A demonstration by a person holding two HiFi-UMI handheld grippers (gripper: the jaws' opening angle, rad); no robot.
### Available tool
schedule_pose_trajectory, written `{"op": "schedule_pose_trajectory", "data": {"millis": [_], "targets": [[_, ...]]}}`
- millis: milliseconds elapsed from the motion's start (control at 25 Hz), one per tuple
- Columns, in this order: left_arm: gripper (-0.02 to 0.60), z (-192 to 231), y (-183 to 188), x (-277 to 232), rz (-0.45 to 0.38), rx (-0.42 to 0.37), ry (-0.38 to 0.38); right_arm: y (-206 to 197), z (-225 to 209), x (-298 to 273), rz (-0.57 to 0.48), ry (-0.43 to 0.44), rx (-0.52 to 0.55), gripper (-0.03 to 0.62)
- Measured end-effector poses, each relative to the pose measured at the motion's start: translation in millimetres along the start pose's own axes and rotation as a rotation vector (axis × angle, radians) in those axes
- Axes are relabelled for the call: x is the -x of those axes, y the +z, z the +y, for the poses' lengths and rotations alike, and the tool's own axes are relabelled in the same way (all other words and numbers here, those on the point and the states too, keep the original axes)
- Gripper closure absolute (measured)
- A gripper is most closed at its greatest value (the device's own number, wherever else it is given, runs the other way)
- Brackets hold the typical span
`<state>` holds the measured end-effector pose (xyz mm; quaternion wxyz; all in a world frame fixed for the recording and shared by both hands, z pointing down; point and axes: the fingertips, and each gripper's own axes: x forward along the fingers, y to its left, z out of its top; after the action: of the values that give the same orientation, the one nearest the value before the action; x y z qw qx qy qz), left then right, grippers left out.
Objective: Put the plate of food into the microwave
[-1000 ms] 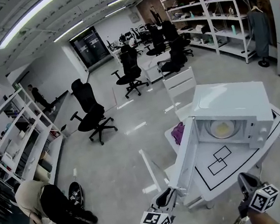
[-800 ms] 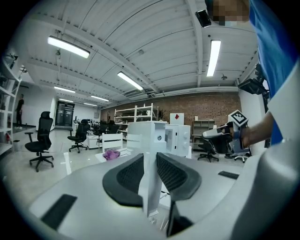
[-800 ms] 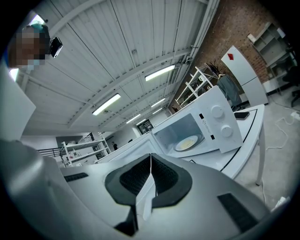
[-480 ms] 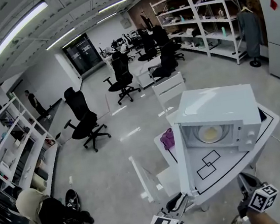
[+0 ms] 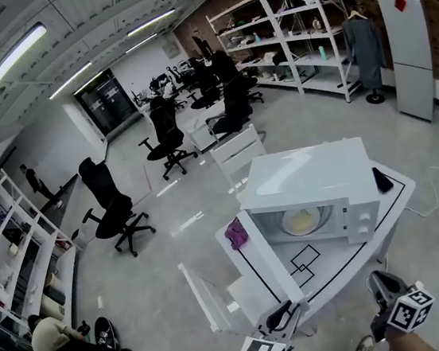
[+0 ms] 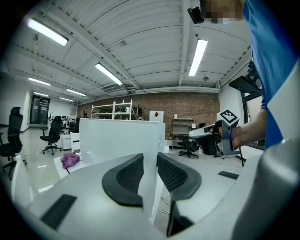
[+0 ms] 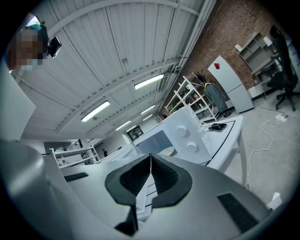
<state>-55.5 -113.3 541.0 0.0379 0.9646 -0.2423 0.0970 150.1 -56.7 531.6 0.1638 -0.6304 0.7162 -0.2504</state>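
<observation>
1. Microwave (image 5: pixel 308 175) sits on the white bench (image 5: pixel 359 258) with its door wide open. The plate of food (image 5: pixel 302 220) is already inside, roughly in the middle of the cavity.
2. The microwave door (image 5: pixel 264 257) swings out to the left-front, and its free edge ends up near the bench's near edge.
3. The left hand-held gripper (image 5: pixel 284 312) is clamped on that free edge. In the left gripper view the white panel is sandwiched between both pads.
4. The right hand-held gripper (image 5: pixel 378 282) is closed on nothing, tips meeting. It hangs off the near side of the bench, right of the door and well apart from the microwave.
5. Not much else on the bench:
   - A purple cloth (image 5: pixel 236 234) lies at the left edge, just beside the hinge side of the door.
   - A phone (image 5: pixel 381 180) lies near the far right edge, next to the microwave.
   - The patch in front of the opening is bare apart from two overlapping black outlined squares, and a black line runs round the bench's rim.
6. For room to move, one white chair (image 5: pixel 236 152) stands at the far side of the bench and another (image 5: pixel 212 300) at the left-front, near the door. Past those it's wide shiny floor (image 5: pixel 172 241), with office chairs (image 5: pixel 111 201) well apart. Shelving (image 5: pixel 297 32) and a fridge (image 5: pixel 407 49) stand along the brick wall.
</observation>
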Motion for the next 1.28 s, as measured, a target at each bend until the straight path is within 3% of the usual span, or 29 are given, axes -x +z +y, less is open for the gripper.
{"op": "schedule_pose_trajectory", "data": {"millis": [600,1280], "targets": [[0.503,-30,19,-106,0.012,-0.026,-0.101,46,-76,31,-0.078,-0.098,-0.035,0.586],[0.503,-14,34,-209,0.023,0.009,-0.063,77,-140,43,-0.09,-0.147,-0.048,0.585]]}}
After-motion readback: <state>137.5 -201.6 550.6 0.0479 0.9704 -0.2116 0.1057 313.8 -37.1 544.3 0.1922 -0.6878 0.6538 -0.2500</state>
